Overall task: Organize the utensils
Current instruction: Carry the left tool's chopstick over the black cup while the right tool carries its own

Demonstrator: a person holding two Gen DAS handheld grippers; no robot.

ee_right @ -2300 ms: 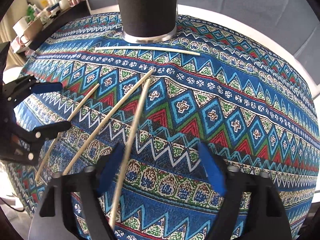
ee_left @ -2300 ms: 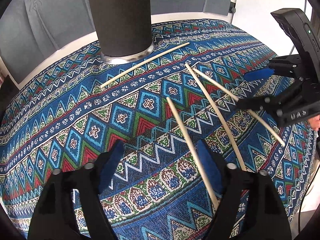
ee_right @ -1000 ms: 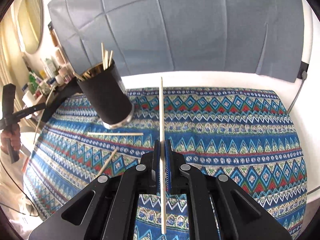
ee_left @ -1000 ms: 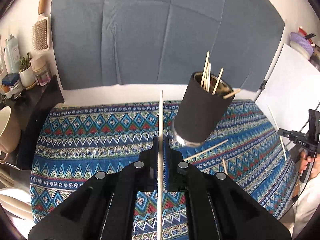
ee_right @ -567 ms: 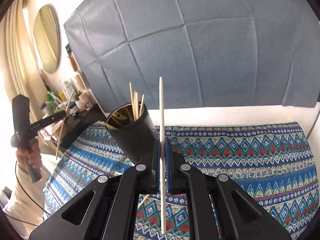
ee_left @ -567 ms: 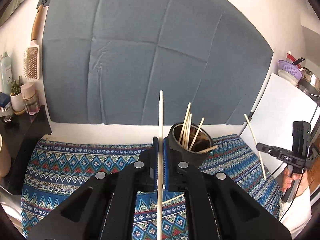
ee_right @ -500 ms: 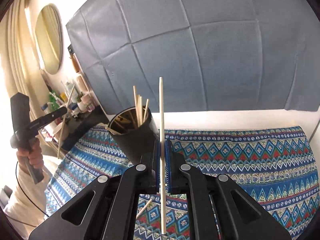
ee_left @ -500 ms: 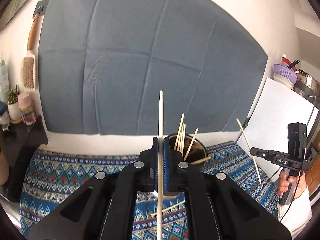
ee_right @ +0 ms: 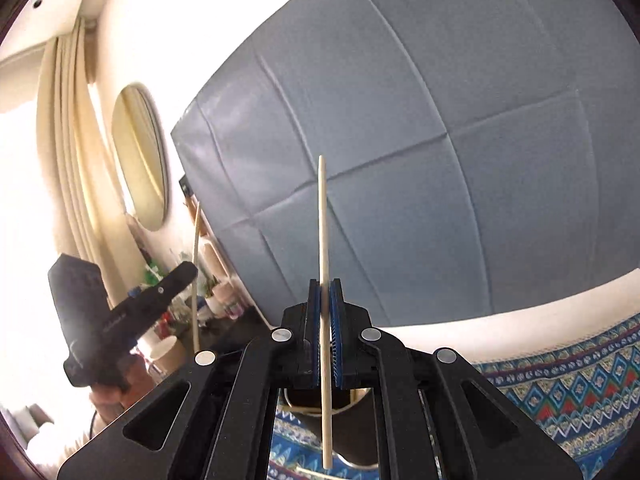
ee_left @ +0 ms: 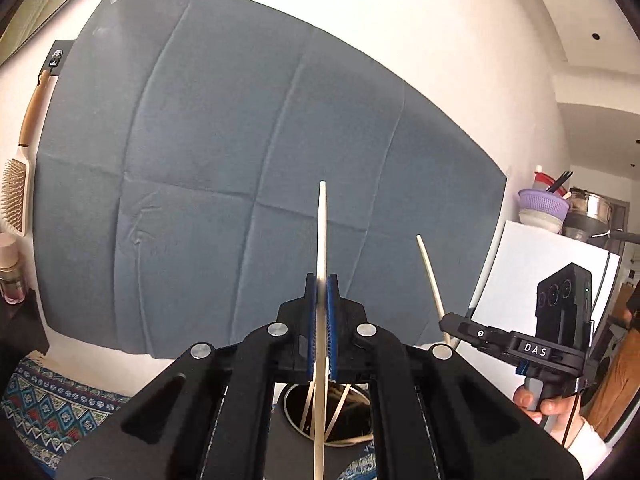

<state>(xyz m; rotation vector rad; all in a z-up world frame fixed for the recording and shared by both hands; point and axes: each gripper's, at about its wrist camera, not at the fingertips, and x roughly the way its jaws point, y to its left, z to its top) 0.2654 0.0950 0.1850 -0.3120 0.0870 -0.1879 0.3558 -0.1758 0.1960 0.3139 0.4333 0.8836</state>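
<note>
A creased blue-grey cloth backdrop (ee_left: 224,168) hangs on the white wall. At nine o'clock in the left wrist view a wooden hairbrush (ee_left: 18,176) hangs beside it, a small pink-capped bottle (ee_left: 10,268) below. At three o'clock sits a purple colander (ee_left: 543,205). In the right wrist view, an oval mirror (ee_right: 140,160) and cream curtains (ee_right: 68,152) fill nine o'clock.

Both wrist views face the grey backdrop (ee_left: 240,160) at 12 o'clock, apparently sharing the cup (ee_left: 352,436) close below.
</note>
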